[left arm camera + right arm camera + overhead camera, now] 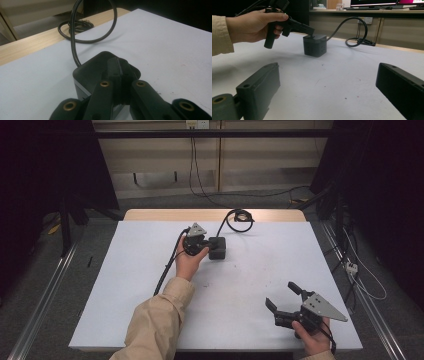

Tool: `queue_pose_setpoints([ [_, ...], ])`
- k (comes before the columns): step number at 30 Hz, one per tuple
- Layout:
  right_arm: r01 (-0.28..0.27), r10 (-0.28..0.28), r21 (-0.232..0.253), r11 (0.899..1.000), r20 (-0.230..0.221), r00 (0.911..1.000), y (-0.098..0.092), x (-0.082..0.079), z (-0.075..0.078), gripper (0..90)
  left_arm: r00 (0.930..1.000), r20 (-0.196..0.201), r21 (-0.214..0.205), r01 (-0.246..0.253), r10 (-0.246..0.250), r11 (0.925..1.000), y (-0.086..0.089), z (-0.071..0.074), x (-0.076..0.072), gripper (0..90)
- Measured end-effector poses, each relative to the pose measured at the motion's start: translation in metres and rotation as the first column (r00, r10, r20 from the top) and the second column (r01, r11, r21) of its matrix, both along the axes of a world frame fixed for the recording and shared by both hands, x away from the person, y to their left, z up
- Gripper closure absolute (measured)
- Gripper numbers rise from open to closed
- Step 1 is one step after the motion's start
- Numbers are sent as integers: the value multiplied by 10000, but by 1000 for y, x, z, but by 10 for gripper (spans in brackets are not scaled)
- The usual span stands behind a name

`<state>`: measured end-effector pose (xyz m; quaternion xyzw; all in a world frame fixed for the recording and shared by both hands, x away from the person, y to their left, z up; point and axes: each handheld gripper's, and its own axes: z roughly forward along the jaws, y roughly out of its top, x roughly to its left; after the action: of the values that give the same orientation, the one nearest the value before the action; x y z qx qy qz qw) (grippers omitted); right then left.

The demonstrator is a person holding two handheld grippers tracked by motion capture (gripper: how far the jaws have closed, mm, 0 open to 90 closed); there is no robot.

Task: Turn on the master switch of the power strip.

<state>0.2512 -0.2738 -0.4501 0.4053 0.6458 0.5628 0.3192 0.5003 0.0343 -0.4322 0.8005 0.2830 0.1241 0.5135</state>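
A black cube-shaped power block (218,248) (85,72) (315,46) stands on the white table top (260,260) at the back middle. Its black cable (235,217) (75,37) (359,27) loops behind it into a coil at the table's far edge. My left gripper (209,245) (117,67) (312,33) is shut, jaws pressed together with nothing between them. Its tips rest on the top of the block. My right gripper (281,294) (327,85) lies near the front right corner, open and empty, pointing toward the block.
A strip of bare wood (210,215) runs along the table's far edge. The left gripper's own cable (167,267) trails back along the forearm. On the floor to the right lie loose wires and a white socket strip (351,266).
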Motion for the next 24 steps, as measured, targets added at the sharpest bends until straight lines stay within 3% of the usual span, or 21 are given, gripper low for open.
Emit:
queue_pose_setpoints([
  [24, -46, 46, -23, 10000, 11, 10000, 1, -1, 0, 47, 9995, -296, -259, 88, -95, 9996, 1, -4, 3, 900],
])
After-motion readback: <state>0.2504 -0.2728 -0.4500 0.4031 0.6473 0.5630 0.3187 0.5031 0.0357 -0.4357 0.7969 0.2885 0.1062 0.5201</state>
